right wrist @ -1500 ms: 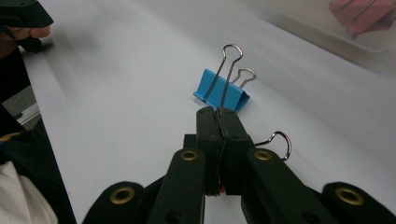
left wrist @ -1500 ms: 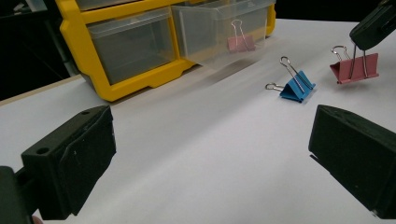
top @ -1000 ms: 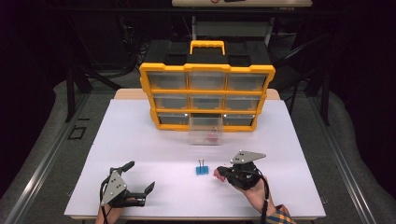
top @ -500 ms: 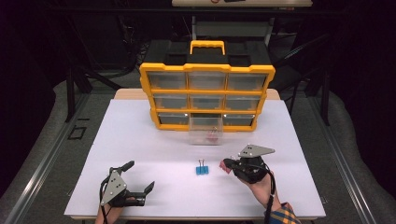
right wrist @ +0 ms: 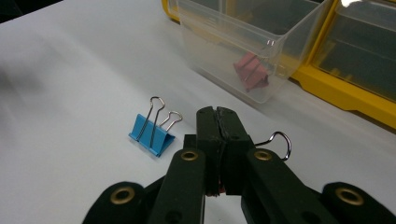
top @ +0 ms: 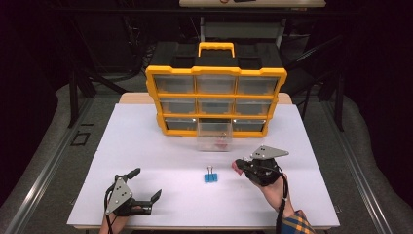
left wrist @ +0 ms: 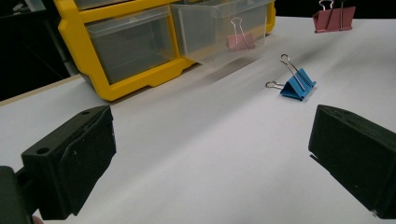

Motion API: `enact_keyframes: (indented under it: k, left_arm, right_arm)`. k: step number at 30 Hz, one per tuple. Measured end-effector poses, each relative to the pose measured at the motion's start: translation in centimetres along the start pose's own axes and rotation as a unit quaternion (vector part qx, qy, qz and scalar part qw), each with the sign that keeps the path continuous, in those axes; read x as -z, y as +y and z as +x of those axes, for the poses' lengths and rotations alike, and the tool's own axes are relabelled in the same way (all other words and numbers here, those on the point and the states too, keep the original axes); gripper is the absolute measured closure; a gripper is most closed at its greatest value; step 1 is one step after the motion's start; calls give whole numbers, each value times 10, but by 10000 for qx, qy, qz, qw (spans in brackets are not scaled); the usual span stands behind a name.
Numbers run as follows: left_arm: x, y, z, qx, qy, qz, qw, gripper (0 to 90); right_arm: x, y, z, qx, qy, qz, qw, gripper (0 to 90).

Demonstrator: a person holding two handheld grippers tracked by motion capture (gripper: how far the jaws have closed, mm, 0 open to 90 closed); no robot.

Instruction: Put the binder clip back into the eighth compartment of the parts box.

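The right gripper point(top: 239, 165), held above the white table point(top: 146, 146) on its right side, has its two black jaws pressed together on a dark red metal binder clip point(top: 238, 166). In the right gripper view the clip's body is almost wholly hidden between the jaws, with a thin red edge at their base and one wire handle loop point(right wrist: 279, 140) curling out to the side. In the left gripper view that clip point(left wrist: 332, 19) hangs clear of the table, its top cut off by the frame.

The left gripper point(top: 146, 187) rests low at the near left corner, jaws spread wide with nothing between them.

A blue metal binder clip point(top: 211, 176) lies on the table between the two grippers, wire handles up. Beyond it a clear plastic drawer point(top: 214, 136) is pulled out of the yellow-framed organiser cabinet point(top: 216, 73); a pink binder clip point(right wrist: 252, 70) sits inside (blurred through the plastic). The other drawers' contents cannot be made out.
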State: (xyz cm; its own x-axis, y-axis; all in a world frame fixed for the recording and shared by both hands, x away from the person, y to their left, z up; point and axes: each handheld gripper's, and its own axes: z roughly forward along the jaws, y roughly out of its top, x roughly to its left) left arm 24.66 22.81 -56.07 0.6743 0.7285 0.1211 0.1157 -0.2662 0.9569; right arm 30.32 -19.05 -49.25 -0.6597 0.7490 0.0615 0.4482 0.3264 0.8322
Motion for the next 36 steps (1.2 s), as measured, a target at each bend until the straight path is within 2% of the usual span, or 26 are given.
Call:
enact_keyframes:
  k: [10,17,36]
  left_arm:
    - [0,0,0,-4,4,16,10000,6]
    - [0,0,0,-4,9,25,10000,7]
    - [-1,0,-1,12,27,19,10000,9]
  right_arm:
    - [-2,5,-7,-5,-107,-68,9999,887]
    - [3,10,-10,-13,-252,-265,9993,887]
    - [8,21,-19,22,-345,-330,9989,888]
